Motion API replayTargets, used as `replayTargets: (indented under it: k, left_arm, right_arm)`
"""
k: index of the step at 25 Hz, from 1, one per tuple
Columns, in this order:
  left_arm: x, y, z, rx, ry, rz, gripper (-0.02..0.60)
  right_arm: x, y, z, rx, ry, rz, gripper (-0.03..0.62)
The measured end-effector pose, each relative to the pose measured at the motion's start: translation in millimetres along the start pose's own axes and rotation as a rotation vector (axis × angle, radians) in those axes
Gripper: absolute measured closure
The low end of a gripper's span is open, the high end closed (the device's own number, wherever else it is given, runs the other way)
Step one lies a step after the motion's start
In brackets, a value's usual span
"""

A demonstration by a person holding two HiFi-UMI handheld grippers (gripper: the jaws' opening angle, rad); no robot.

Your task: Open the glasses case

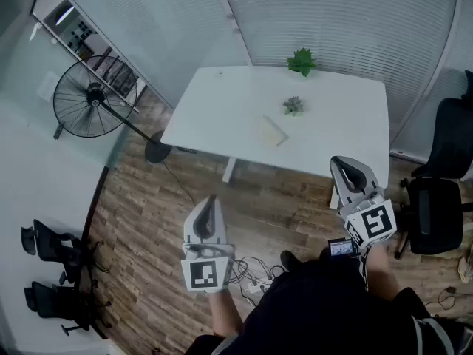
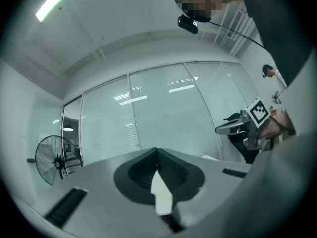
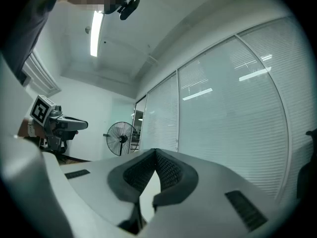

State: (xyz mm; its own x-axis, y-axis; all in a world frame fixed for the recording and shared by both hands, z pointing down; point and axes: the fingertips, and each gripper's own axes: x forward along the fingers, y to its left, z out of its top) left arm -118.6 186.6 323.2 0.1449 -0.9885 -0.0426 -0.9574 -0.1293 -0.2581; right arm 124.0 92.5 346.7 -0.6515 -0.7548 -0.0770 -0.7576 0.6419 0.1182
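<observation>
left tongs point(image 1: 212, 198) and right tongs point(image 1: 339, 162) both closed, empty; glasses case point(image 1: 273, 132) small and indistinct on table point(image 1: 214, 117)

floor point(image 1: 259, 198) to table point(image 1: 214, 117): open | small plant point(image 1: 293, 106) near glasses case point(image 1: 273, 132) | chair point(image 1: 436, 213) right

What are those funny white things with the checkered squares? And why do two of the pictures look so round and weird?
A person holds two hand tools: a left gripper and a right gripper. Each has two jaws that pinch like tongs. Both pairs are shut, with nothing between them. The head view comes from a camera on the person's head, looking down. The two round pictures come from small cameras riding on the grippers, each looking along its own jaws. On the white table are a pale glasses case, a little plant and a green plant at the far edge.
</observation>
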Motion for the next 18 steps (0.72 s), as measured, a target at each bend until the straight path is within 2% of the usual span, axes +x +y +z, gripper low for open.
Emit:
replayTargets:
  k: [6, 11, 18]
  left_arm:
    - [-8.7, 24.0, 7.2, 0.020, -0.018, 0.036, 0.583]
    - [-9.2, 26.9, -3.3, -0.002, -0.007, 0.019, 0.583]
    - [-6.0, 35.4, -17.2, -0.059, -0.008, -0.005, 0.583]
  right_arm:
    - [4.6, 10.3, 3.3, -0.016, 0.003, 0.018, 0.579]
    - [12.1, 21.5, 8.3, 0.012, -0.020, 0.043, 0.579]
    - [23.8, 27.8, 6.7, 0.034, -0.023, -0.018, 0.579]
